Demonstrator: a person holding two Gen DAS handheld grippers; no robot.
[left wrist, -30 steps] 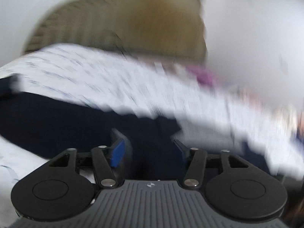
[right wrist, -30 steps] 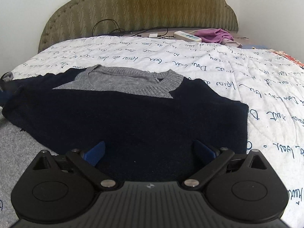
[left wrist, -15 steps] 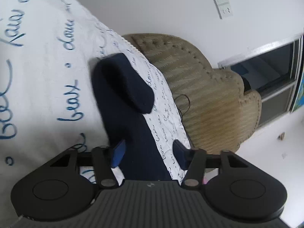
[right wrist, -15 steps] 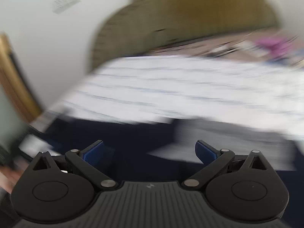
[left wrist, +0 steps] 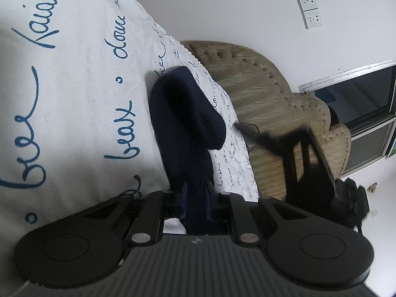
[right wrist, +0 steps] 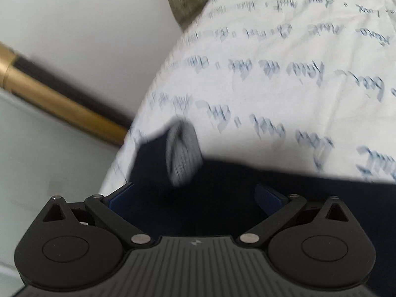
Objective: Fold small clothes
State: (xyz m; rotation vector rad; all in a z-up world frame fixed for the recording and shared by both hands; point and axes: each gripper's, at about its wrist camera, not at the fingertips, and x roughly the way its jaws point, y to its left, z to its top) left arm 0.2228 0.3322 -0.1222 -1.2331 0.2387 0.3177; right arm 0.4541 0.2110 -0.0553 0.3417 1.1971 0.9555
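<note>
A navy sweater sleeve (left wrist: 188,113) lies on the white bedspread (left wrist: 74,86), its end folded over into a loop. My left gripper (left wrist: 196,198) is rolled sideways and its jaws are closing, with the navy sleeve pinched between the blue pads. In the blurred right wrist view my right gripper (right wrist: 195,195) stands open and wide just above the navy sweater (right wrist: 247,198). A grey ribbed cuff (right wrist: 183,153) lies ahead of it, near the bed's edge. Nothing is held between the right fingers.
The script-printed bedspread (right wrist: 272,74) reaches back to an olive padded headboard (left wrist: 259,99). A dark blurred shape (left wrist: 309,160) crosses in front of the headboard. Wall sockets (left wrist: 309,10) and a window (left wrist: 366,104) lie beyond. A brass-coloured rail (right wrist: 61,104) runs beside the bed.
The left view has rolled onto its side and the left jaws have narrowed onto the navy sleeve. The right gripper has swung left from the sweater's body to the grey cuff, still open.
</note>
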